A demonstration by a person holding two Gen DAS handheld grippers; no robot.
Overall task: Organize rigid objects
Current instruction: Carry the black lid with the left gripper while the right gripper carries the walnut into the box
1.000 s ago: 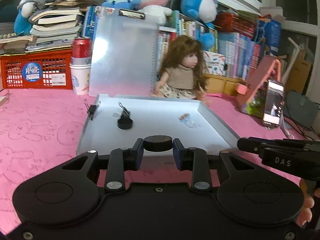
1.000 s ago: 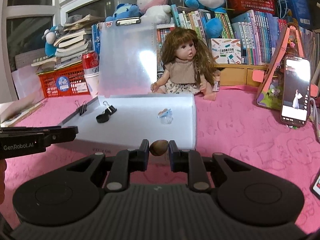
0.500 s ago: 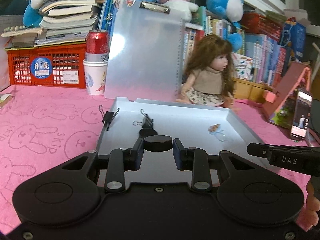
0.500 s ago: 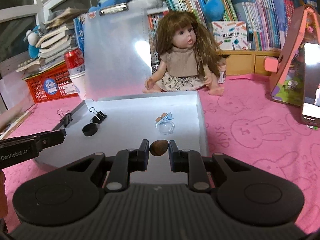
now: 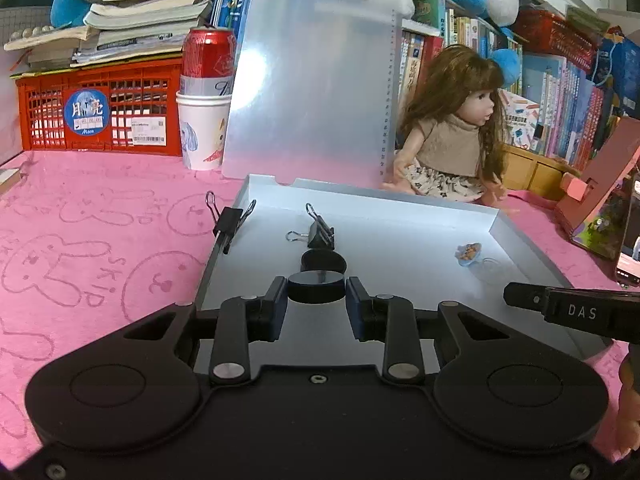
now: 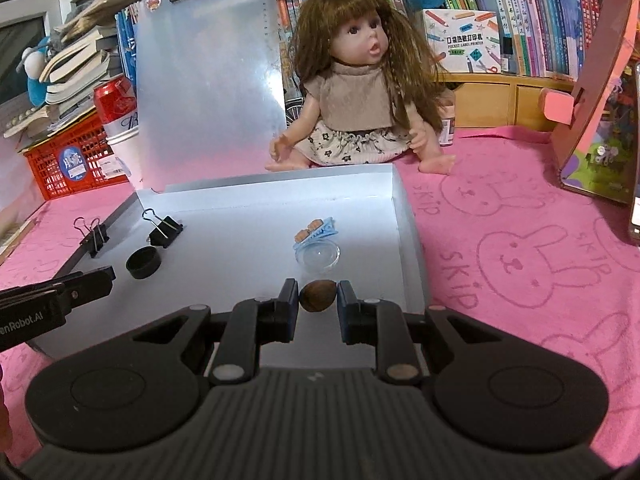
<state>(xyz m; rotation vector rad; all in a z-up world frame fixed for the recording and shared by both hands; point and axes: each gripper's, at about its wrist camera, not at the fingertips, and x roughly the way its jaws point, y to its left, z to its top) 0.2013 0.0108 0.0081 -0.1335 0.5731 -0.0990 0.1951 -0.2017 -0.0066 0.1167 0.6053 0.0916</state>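
My left gripper (image 5: 316, 292) is shut on a black round cap (image 5: 316, 285) and holds it over the near part of the silver tray (image 5: 420, 236). My right gripper (image 6: 318, 298) is shut on a brown nut (image 6: 318, 295) over the tray's near right part (image 6: 404, 216). In the tray lie another black cap (image 5: 323, 261) (image 6: 143, 263), a black binder clip (image 5: 320, 233) (image 6: 165, 230), a blue clip (image 6: 316, 232) and a clear dome (image 6: 318, 256). A second binder clip (image 5: 229, 220) (image 6: 94, 234) grips the tray's left rim.
A clear clipboard (image 5: 312, 80) leans behind the tray, with a doll (image 6: 360, 92) beside it. A red can on a paper cup (image 5: 204, 100) and a red basket (image 5: 96, 108) stand back left. A pink stand and phone (image 6: 600, 120) are at right. Pink cloth (image 6: 520, 248) covers the table.
Both grippers have moved forward over the tray with their objects still held. The tray's contents now appear closer.
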